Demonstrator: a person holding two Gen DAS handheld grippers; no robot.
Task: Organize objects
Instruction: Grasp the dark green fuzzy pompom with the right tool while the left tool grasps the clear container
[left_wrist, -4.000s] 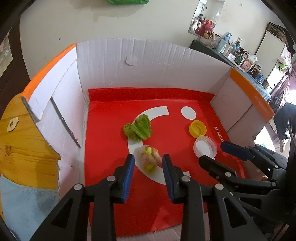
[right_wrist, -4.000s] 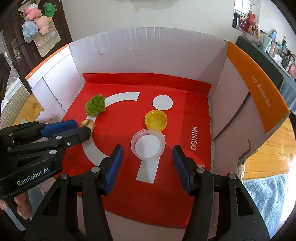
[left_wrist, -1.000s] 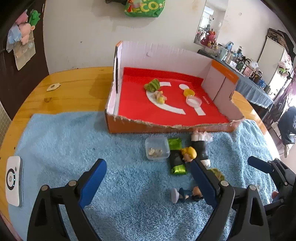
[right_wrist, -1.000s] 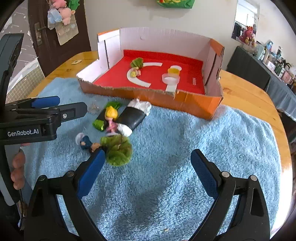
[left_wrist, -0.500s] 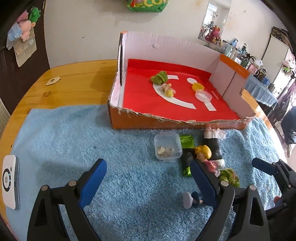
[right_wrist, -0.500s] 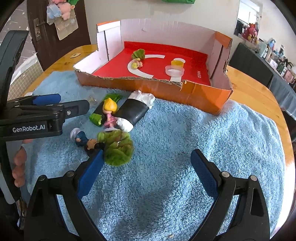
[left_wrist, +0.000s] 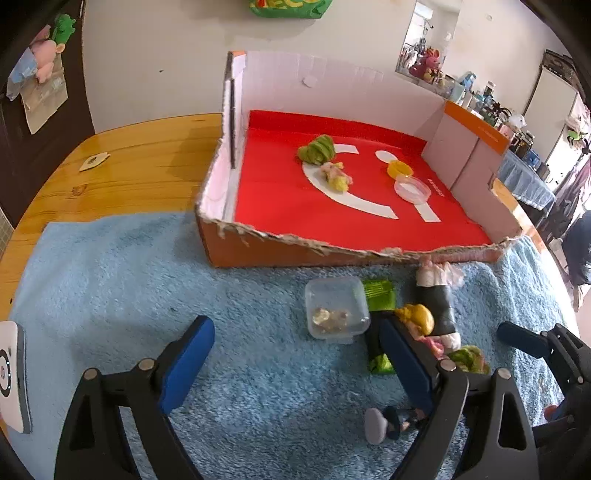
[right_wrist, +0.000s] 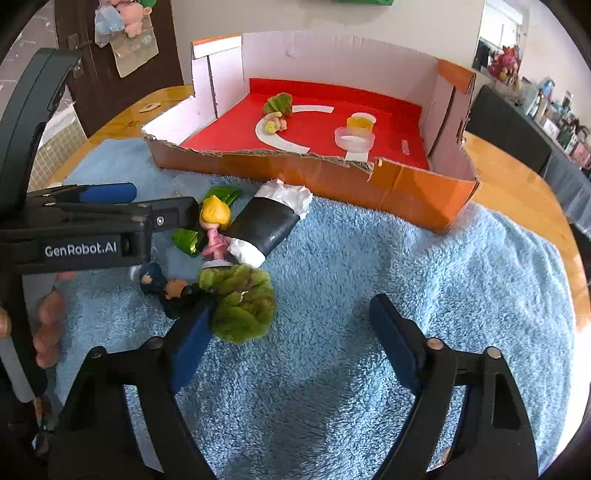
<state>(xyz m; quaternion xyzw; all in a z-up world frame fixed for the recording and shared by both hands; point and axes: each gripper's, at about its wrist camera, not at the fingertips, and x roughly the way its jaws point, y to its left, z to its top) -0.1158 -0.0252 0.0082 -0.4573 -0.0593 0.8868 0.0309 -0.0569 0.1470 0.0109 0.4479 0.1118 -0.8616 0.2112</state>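
Observation:
On the blue towel (right_wrist: 406, 280) lie a green fuzzy toy (right_wrist: 240, 306), a dark-haired figure (right_wrist: 173, 288), a blonde doll (right_wrist: 214, 218), a black roll with white paper ends (right_wrist: 264, 225), a green packet (left_wrist: 376, 295) and a clear container (left_wrist: 336, 312). My right gripper (right_wrist: 295, 339) hangs over the towel with its jaws closing; the fuzzy toy sits just inside its left finger, the right finger well apart from it. My left gripper (left_wrist: 295, 360) stands open just short of the clear container, nothing between its pads.
Behind the toys, a cardboard box (left_wrist: 332, 254) with a red floor holds a green plush (left_wrist: 317, 149), a small pink-yellow toy (left_wrist: 336, 177), a yellow lid (left_wrist: 399, 169) and a clear lid (left_wrist: 412, 189). A white device (left_wrist: 11, 373) lies at the towel's left edge.
Both grippers have left the box and now hang over the towel. The left one has drawn closer to the clear container. The right jaws have narrowed beside the fuzzy toy.

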